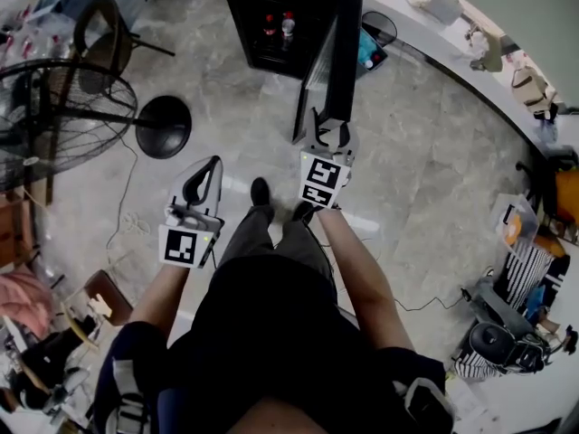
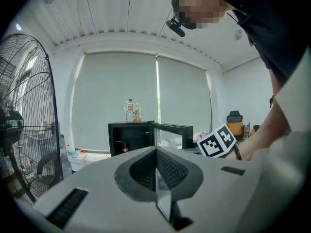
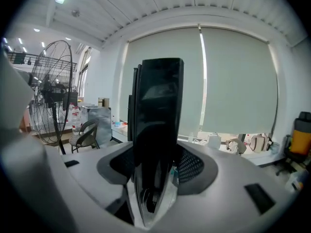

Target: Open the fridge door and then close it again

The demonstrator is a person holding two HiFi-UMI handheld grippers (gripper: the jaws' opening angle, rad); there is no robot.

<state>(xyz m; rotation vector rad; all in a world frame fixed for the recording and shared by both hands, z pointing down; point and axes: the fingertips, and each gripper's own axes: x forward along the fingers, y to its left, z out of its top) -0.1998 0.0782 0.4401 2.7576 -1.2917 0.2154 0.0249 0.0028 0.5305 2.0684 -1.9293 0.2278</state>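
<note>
we find the fridge (image 1: 271, 25) standing on the floor ahead of the person, with its door (image 1: 330, 52) swung wide and the free edge pointing back toward us. the right gripper (image 1: 327, 138) sits astride that edge. in its own view the dark door slab fills nearly the whole gap between the jaws, but a sliver of daylight shows on one side, so we judge the jaws apart and not yet clamped. the left gripper (image 1: 204, 181) hangs off to the side, well clear of the door, with its jaws together and nothing in them. we read the opening as done and the closing as the step in hand. to do it well, we should seat the edge deep between the pads and square to them before pressing. then we should carry the hand along the door's arc about its hinge, without twisting, and let go just short of the cabinet so neither jaw is pinched.
</note>
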